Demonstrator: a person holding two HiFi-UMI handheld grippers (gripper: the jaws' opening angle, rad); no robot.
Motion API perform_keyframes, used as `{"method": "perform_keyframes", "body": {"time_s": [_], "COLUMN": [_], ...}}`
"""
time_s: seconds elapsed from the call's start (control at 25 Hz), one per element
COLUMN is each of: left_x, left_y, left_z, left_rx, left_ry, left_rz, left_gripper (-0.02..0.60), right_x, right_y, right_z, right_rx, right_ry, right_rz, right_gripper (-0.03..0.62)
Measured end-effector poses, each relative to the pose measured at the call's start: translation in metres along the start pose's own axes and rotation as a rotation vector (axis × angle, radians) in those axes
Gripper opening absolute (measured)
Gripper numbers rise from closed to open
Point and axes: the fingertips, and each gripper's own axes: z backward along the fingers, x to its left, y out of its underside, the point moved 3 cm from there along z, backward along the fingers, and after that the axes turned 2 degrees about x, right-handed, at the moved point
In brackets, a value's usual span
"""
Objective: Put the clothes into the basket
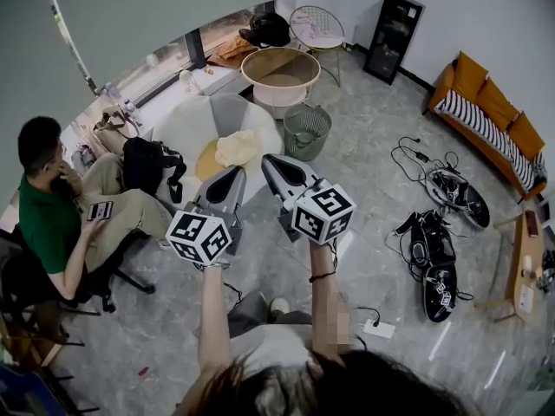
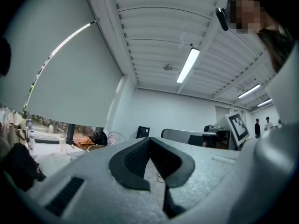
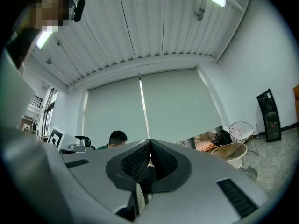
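A pale yellow garment [image 1: 238,147] lies bunched on a round white table [image 1: 186,128] ahead of me. Just right of the table, a green mesh basket [image 1: 307,131] stands on the floor. I hold both grippers up in front of me, well above the table and pointing roughly level. In the head view my left gripper [image 1: 236,173] and right gripper [image 1: 267,159] sit side by side, tips close together. In the left gripper view the left gripper [image 2: 149,139] is shut with nothing between its jaws. The right gripper [image 3: 150,141] is likewise shut and empty in its own view.
A person in a green shirt [image 1: 52,219] sits at the left holding a phone, a black bag [image 1: 147,165] beside them. A round beige tub [image 1: 280,72] stands behind the basket. Cables and black devices [image 1: 438,250] lie on the floor at right, near an orange sofa [image 1: 490,115].
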Motion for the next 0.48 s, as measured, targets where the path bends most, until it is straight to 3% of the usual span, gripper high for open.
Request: {"method": "perform_keyframes", "body": {"time_s": [0.48], "left_x": [0.023], "left_y": [0.018], "left_z": [-0.022], "left_rx": [0.010], "left_ry": [-0.017], "left_rz": [0.056], "left_gripper": [0.011], "right_x": [-0.027], "right_y": [0.020], "right_z": [-0.016], "right_rx": [0.034], "right_ry": [0.004], "right_rz": [-0.058], "right_gripper": [0.009]}}
